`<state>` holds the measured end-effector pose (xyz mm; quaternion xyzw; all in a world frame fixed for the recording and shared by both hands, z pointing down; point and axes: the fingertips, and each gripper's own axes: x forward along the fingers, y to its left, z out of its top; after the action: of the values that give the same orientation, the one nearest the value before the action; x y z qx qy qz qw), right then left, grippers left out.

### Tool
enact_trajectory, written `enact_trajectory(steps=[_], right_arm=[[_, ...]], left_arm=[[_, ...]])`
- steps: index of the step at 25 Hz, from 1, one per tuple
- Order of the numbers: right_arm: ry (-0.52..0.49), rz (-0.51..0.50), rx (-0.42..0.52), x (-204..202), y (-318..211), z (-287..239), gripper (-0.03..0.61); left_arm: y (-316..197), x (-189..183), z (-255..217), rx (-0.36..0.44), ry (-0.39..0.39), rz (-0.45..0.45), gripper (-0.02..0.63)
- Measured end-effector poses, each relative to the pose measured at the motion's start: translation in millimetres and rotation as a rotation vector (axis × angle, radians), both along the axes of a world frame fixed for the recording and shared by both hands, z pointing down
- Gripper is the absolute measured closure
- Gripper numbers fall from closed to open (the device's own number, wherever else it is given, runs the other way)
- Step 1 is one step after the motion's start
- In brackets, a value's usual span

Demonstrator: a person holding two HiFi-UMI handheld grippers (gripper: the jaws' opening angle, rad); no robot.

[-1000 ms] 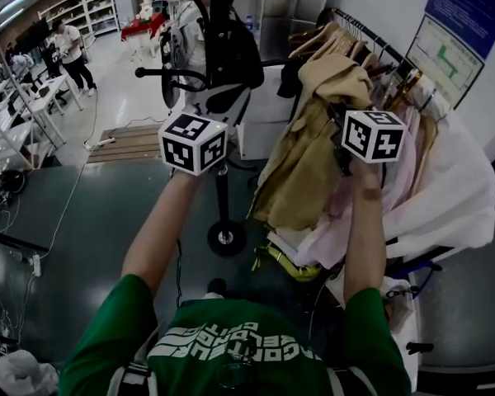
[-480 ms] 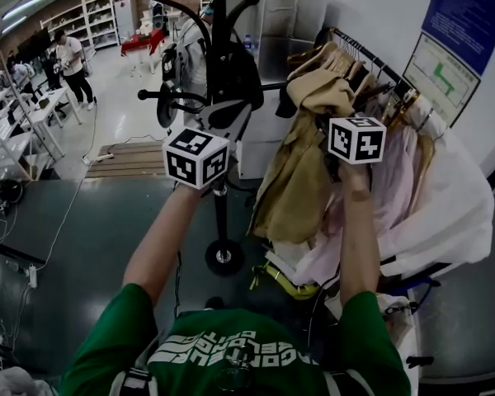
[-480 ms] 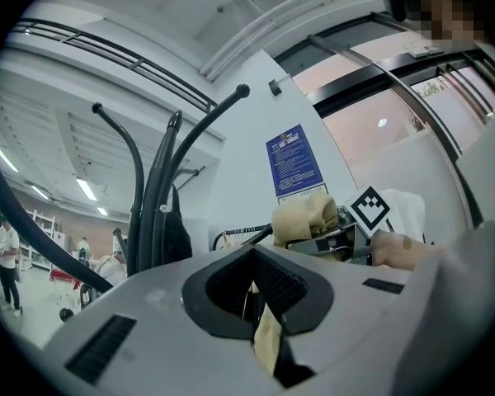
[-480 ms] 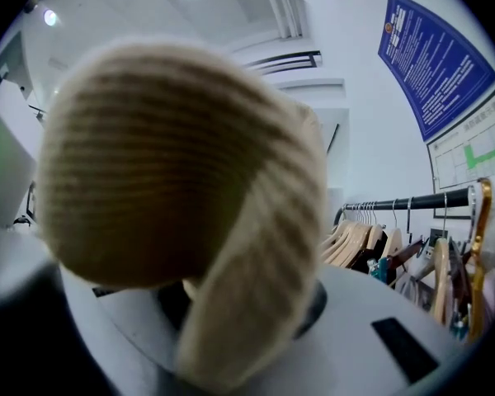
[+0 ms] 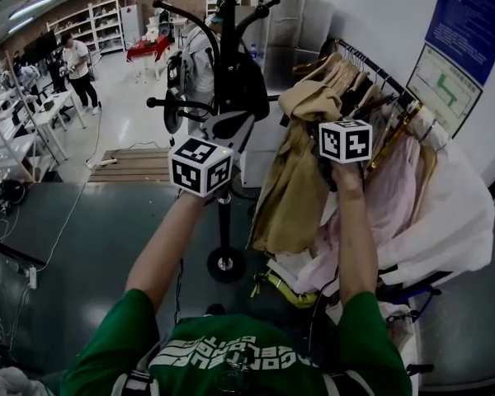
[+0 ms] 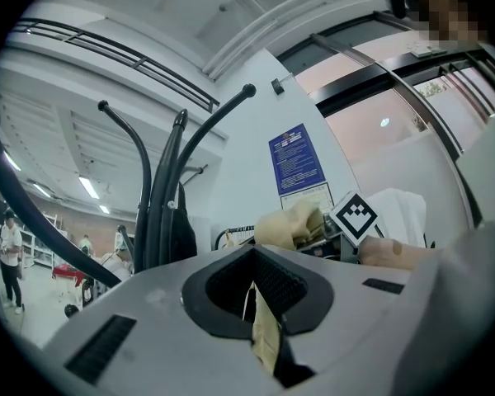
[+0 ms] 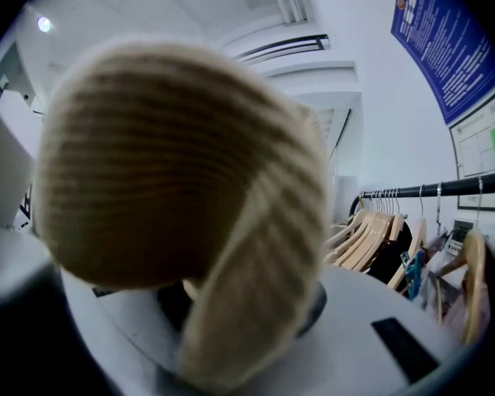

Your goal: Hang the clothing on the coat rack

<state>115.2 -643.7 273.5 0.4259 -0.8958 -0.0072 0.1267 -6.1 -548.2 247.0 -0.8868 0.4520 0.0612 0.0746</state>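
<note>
**Left tongs** point(image 6: 260, 324): jaws closed on a narrow beige strip of cloth that stands upright between the pads. They are raised at chest height, with their marker cube point(image 5: 200, 165) facing up.

**Right tongs** point(image 7: 223, 320): jaws clamped on a ribbed knit band of the beige garment. They are raised slightly higher than the left pair, with their marker cube point(image 5: 345, 141) on top. The person's hand point(image 5: 346, 174) grips them from below.

**Beige garment** point(image 5: 295, 184): bunched over and in front of the right tongs. Its ribbed part fills most of the right gripper view point(image 7: 173, 155). The body hangs down below the right tongs and between the two pairs. From the left tongs it shows as a beige lump point(image 6: 289, 225) ahead and to the right.

**Coat rack** point(image 5: 229, 97): black and upright, directly beyond the left tongs. Its curved arms point(image 6: 161, 172) rise above and to the left of those jaws. The round base point(image 5: 225, 264) sits on the floor below the left tongs. A dark item point(image 5: 246, 77) hangs on its upper part.

**Clothes rail** point(image 7: 445, 188): to the right of the right tongs, carrying a row of wooden hangers point(image 7: 371, 242) and pale garments point(image 5: 396, 180).

**White sheet** point(image 5: 458, 209): draped to the right of and below the right tongs.

**Blue notice** point(image 5: 477, 11): on the wall to the upper right of the right tongs.
</note>
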Motion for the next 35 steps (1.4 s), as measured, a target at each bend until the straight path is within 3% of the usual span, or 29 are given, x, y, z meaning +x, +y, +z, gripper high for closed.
enact_trajectory(steps=[12, 26, 28, 35], right_arm=[[0.075, -0.069, -0.081, -44.1, -22.7, 37.0, 0.509], [0.0, -0.073, -0.075, -45.7, -19.7, 77.0, 0.505], [0.011, -0.075, -0.057, -46.0, -14.6, 78.1, 0.491], [0.002, -0.059, -0.003, -36.9, 6.0, 75.7, 0.347]], left_arm=[[-2.1, -19.1, 9.9, -0.021, 0.021, -0.023, 0.611], [-15.4, -30.3, 39.6, -0.069, 0.069, -0.011, 0.611], [-15.5, -28.7, 41.6, -0.073, 0.069, -0.007, 0.611], [-14.2, -22.7, 41.1, -0.064, 0.071, 0.01, 0.611]])
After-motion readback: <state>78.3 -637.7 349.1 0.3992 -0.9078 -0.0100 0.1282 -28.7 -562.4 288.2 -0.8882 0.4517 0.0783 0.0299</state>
